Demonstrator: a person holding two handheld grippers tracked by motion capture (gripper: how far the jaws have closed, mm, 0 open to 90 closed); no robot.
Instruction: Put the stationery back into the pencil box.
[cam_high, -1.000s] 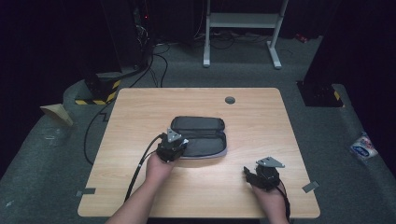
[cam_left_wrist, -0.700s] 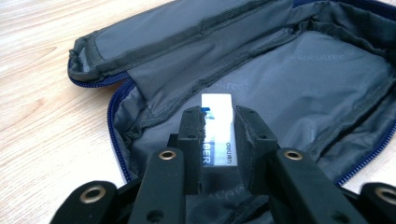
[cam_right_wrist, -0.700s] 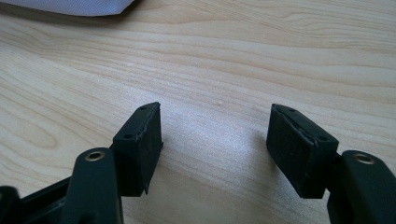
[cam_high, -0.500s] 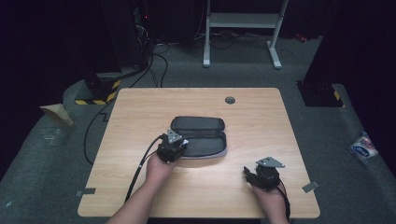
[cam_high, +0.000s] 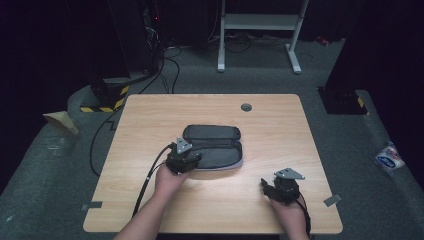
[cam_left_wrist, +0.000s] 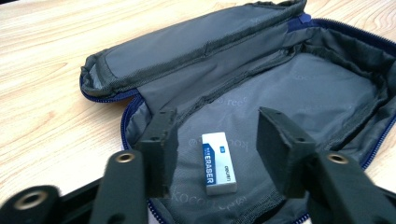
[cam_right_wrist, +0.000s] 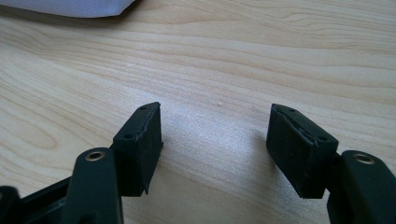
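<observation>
An open dark grey pencil case (cam_high: 215, 147) (cam_left_wrist: 289, 88) with a blue zip lies unfolded at the table's middle. A white and blue eraser (cam_left_wrist: 218, 161) lies flat on its grey lining. My left gripper (cam_high: 192, 160) (cam_left_wrist: 215, 140) hovers over the case's near left corner. Its jaws have just been opening and now stand apart on either side of the eraser, not touching it. My right gripper (cam_high: 263, 186) (cam_right_wrist: 215, 135) rests low over bare wood at the front right, jaws open with nothing between them.
The wooden table (cam_high: 150, 125) has a round cable hole (cam_high: 246, 107) near its far edge. Black cables run off the left side. A stand's metal legs (cam_high: 260, 30) rise beyond the table. Bits of tape (cam_high: 332, 200) lie on the floor.
The left gripper's jaws have spread apart over the case. Both hands stay where they were.
</observation>
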